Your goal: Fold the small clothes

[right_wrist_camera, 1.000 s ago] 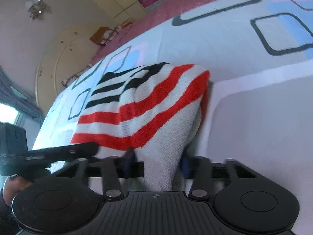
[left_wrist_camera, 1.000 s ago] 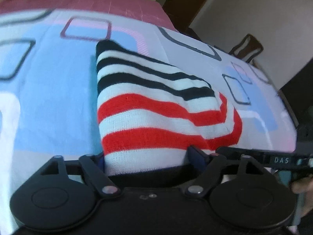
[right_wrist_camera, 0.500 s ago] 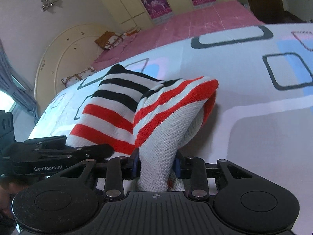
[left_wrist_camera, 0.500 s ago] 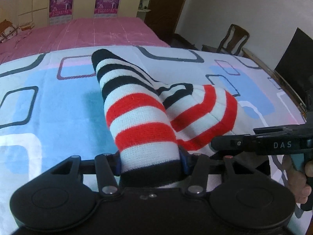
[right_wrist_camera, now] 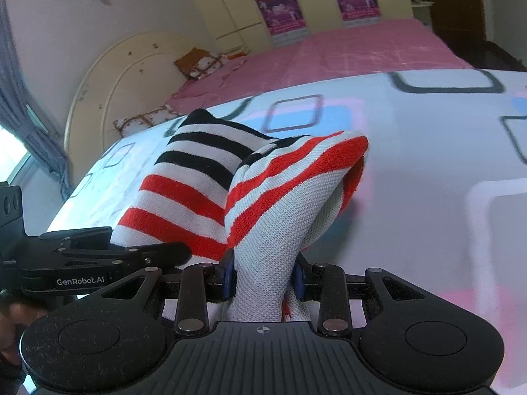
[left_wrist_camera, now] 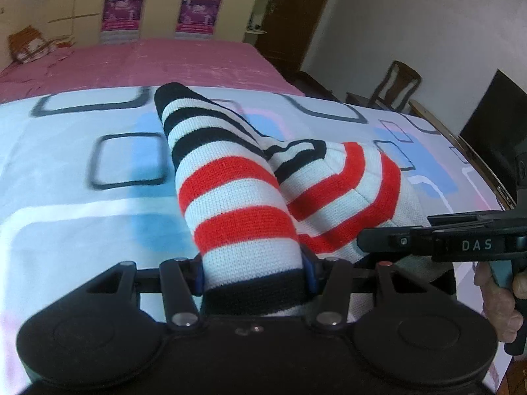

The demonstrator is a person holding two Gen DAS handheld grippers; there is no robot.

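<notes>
Striped knit garment (left_wrist_camera: 230,197) hem hidden behind left hand-held gripper (left_wrist_camera: 253,271).

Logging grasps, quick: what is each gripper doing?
Left gripper: shut on the striped garment.
Right gripper: shut on the same garment.

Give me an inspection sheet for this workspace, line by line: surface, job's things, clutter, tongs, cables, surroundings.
Surface: white bedsheet with blue, pink and grey squares over a pink bed cover.
Job's things: one striped knit garment in red, black and white, lifted at its near edge, far end resting on the sheet.
Clutter: nothing seen.
Tongs: left tongs shut on the garment's black hem; right tongs shut on a bunched white part.
Cables: nothing seen.
Surroundings: wooden chair, dark door, cream curved headboard.
</notes>
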